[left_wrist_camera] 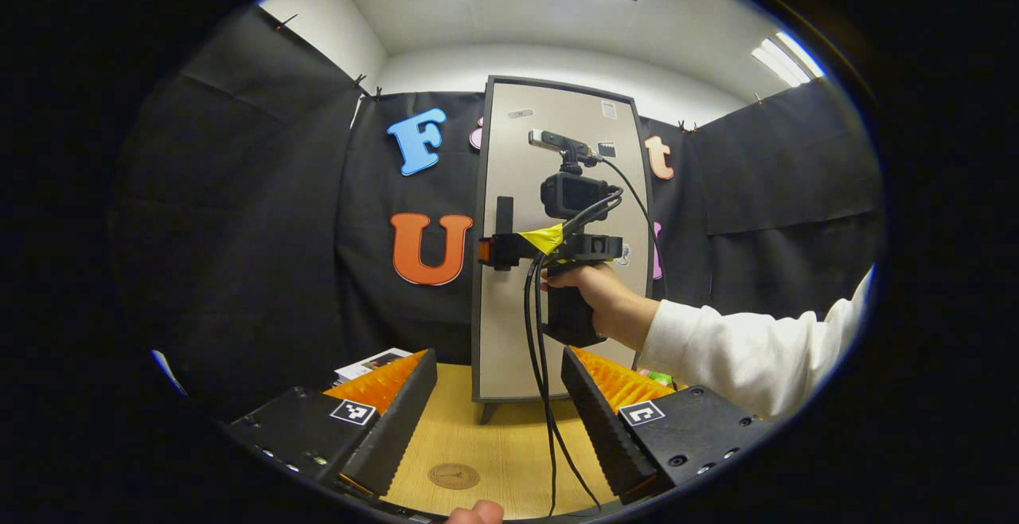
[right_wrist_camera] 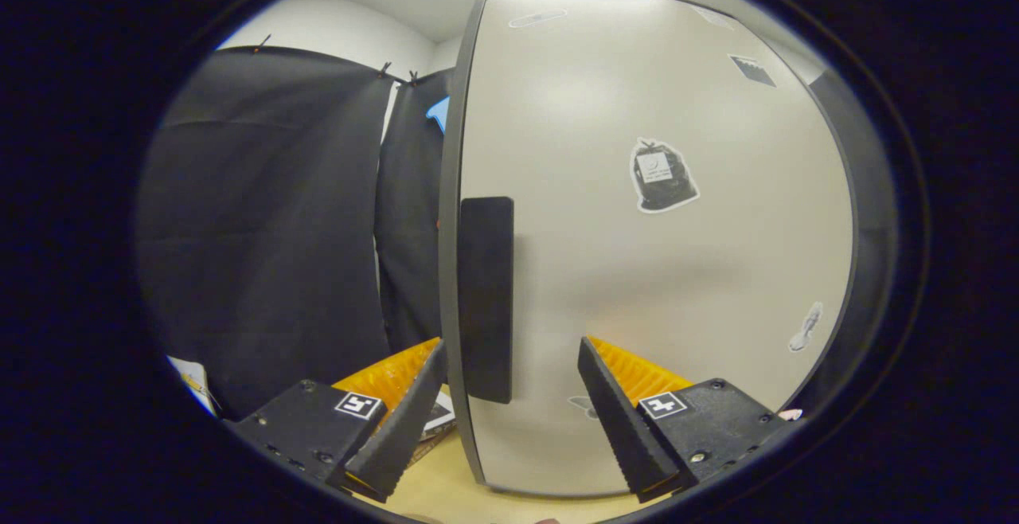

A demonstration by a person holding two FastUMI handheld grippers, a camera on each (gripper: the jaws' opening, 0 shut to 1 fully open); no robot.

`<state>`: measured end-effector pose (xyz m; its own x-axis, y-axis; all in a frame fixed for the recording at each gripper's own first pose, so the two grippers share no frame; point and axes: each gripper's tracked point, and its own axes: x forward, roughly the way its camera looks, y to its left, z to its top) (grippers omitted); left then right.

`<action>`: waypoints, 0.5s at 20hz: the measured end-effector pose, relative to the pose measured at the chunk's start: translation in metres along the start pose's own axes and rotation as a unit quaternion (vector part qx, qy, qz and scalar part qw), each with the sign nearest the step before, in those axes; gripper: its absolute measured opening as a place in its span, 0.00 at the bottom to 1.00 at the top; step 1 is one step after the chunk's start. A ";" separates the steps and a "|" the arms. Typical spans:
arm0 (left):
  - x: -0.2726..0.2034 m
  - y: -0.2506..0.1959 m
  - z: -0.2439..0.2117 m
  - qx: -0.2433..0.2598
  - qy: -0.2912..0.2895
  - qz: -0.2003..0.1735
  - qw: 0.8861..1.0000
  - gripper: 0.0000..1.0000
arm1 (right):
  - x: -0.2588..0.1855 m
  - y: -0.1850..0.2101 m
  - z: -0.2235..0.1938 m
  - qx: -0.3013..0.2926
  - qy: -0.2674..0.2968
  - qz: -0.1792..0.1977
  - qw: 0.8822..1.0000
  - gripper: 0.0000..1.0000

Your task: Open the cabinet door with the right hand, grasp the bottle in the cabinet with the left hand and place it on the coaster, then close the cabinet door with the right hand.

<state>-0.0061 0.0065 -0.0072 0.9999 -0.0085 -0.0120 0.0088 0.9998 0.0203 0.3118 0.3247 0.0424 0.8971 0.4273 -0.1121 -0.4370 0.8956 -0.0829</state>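
The tall grey cabinet (left_wrist_camera: 557, 189) stands on the wooden table with its door (right_wrist_camera: 653, 269) shut, hiding what is inside. A black vertical handle (right_wrist_camera: 486, 297) sits near the door's left edge. My right gripper (right_wrist_camera: 509, 349) is open, and the handle stands between its fingers, closer to the left one, with no squeeze on it. In the left gripper view a hand in a white sleeve holds the right gripper (left_wrist_camera: 497, 252) up at the handle (left_wrist_camera: 504, 213). My left gripper (left_wrist_camera: 498, 353) is open and empty, low over the table. A round brown coaster (left_wrist_camera: 454, 475) lies just ahead of it.
The light wooden table (left_wrist_camera: 509, 436) runs up to the cabinet's feet. Black cables (left_wrist_camera: 541, 365) hang from the right gripper down across the table. A printed card (left_wrist_camera: 370, 363) lies at the back left, and something small and green (left_wrist_camera: 657, 378) sits right of the cabinet.
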 end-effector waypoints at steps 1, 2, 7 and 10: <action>0.001 0.001 0.001 -0.002 0.000 0.000 1.000 0.95 | 0.001 -0.001 -0.002 -0.001 0.005 -0.007 1.000 1.00; 0.001 0.002 0.001 -0.003 -0.001 0.001 1.000 0.95 | 0.002 0.001 0.002 -0.001 -0.004 -0.005 1.000 0.98; 0.003 0.009 0.002 0.000 -0.001 0.006 1.000 0.95 | 0.009 0.004 -0.002 -0.022 0.002 -0.022 1.000 0.76; 0.003 0.013 0.001 -0.004 0.000 0.009 1.000 0.95 | 0.012 0.011 -0.006 -0.018 0.010 -0.019 1.000 0.55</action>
<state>-0.0032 0.0197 -0.0064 0.9999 0.0091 -0.0123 -0.0090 0.9999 0.0122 0.3175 0.3394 0.0341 0.9118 0.3904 -0.1274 -0.4052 0.9059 -0.1234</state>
